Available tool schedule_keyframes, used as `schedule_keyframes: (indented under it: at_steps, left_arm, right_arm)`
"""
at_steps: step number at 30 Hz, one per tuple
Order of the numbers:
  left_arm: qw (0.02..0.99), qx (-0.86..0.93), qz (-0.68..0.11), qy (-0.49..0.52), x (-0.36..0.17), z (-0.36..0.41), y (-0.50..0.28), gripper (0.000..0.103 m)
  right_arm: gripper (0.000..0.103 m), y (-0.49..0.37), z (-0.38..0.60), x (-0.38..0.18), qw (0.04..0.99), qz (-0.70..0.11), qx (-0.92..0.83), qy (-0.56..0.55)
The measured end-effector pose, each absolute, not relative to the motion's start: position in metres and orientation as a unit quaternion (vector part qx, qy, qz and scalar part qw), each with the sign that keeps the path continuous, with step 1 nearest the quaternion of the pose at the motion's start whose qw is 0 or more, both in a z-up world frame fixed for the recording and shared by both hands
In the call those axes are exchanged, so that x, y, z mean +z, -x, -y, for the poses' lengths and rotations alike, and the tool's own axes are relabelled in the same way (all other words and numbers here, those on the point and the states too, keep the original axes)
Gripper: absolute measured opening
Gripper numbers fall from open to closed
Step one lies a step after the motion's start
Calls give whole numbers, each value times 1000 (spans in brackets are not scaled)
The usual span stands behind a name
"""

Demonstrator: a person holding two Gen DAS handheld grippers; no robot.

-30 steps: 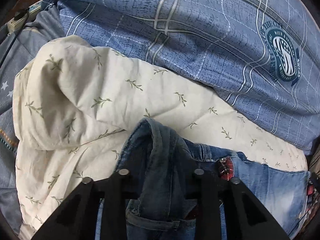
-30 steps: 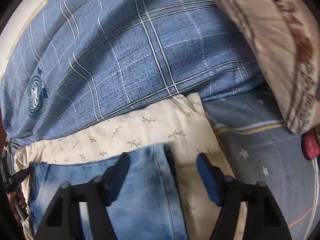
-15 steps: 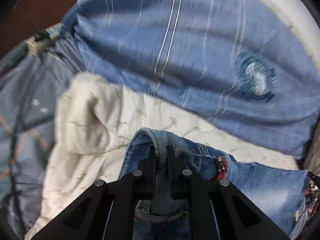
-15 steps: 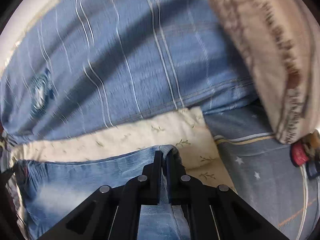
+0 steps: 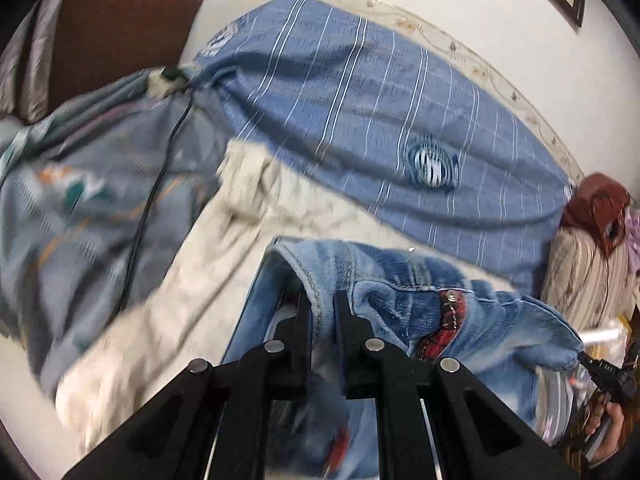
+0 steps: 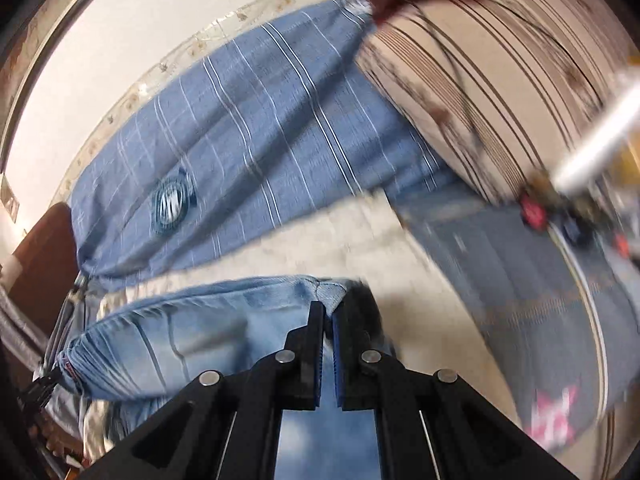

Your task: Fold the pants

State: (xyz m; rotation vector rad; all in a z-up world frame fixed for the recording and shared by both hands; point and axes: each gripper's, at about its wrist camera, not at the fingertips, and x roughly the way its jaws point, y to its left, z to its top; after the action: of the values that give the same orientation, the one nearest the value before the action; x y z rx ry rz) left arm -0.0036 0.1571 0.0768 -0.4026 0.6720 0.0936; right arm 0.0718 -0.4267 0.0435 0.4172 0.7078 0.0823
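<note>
**Both grippers lifting a pair of jeans off a bed**

The left gripper (image 5: 323, 304) is clenching a thick fold of the jeans (image 5: 404, 280) near the waistband, where a red patterned lining (image 5: 444, 324) is showing. The right gripper (image 6: 327, 316) is pinching a corner of the paler denim (image 6: 192, 328), probably a hem. The jeans are hanging between the two grippers, raised above a cream quilt (image 5: 224, 280) near the middle of the bed, with a blue striped duvet (image 5: 360, 112) lying farther back against the wall.

To do this lift well, both grippers should be rising level and pulling gently apart, so the cloth is hanging flat and unwrinkled before being laid over itself.

The left view is showing a black cable (image 5: 152, 200) trailing over a grey patterned sheet (image 5: 80, 184) on the left, and a brown headboard (image 5: 120, 20) at the far left. The right view alone is showing a beige striped pillow (image 6: 500, 80) at the far right, and the denim stretching away leftward.
</note>
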Motion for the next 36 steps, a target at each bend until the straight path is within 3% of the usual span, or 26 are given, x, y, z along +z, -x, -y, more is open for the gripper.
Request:
schedule_keyframes:
  at_steps: [5,9,10,12,13,14,19,23,26,28,33,35,36]
  left_arm:
    - [901,59,-378,203,32,-161,37,10]
    - [873,82,-423,229,13,-174,42,18]
    - [873,108,-415,234,17,-180,46,23]
    - [879,140,-391,233,28,-184,53,31]
    - [885,162,-373,228,39,-186,56,38]
    - [889,169,-360,228,46,-186,58,40]
    - [915,94,-337,200,73,-149,49,45]
    - [919,46,-362,147,62,-108,27,47]
    - [876,91,-461,111,14,-102,1,48]
    - [831,113,-534,106,-23,-112,-8,48]
    - [858,109,-485,127,5,-115,3,48]
    - [883,111,-444,108,28,-108,6,55]
    - [894,107,-422,104,36,-106,7,64]
  right_arm:
    - [8,-12,439,-39,879,-424,31,-216]
    - [8,-1,441,-74,850,-484,36,-204]
    - [13,1,442,-73,853,-482,36,-198]
    - [35,7,446,-67,856,-473,33,-203]
    - [64,9,451,-61,858,-466,28,-216]
    - [75,12,455,-57,859,-458,23,-228]
    - [75,8,449,-26,863,-405,80,-290]
    - [75,-14,424,-21,856,-401,132,-299]
    - [75,-41,410,-49,841,-451,104,-280]
    - [69,-54,409,-74,826,-500,51,-255]
    - [70,-53,373,-24,881,-440,50,-165]
    - [70,-61,343,6,897,-416,81,-128]
    - [70,-65,323,19,901,-407,103,-112]
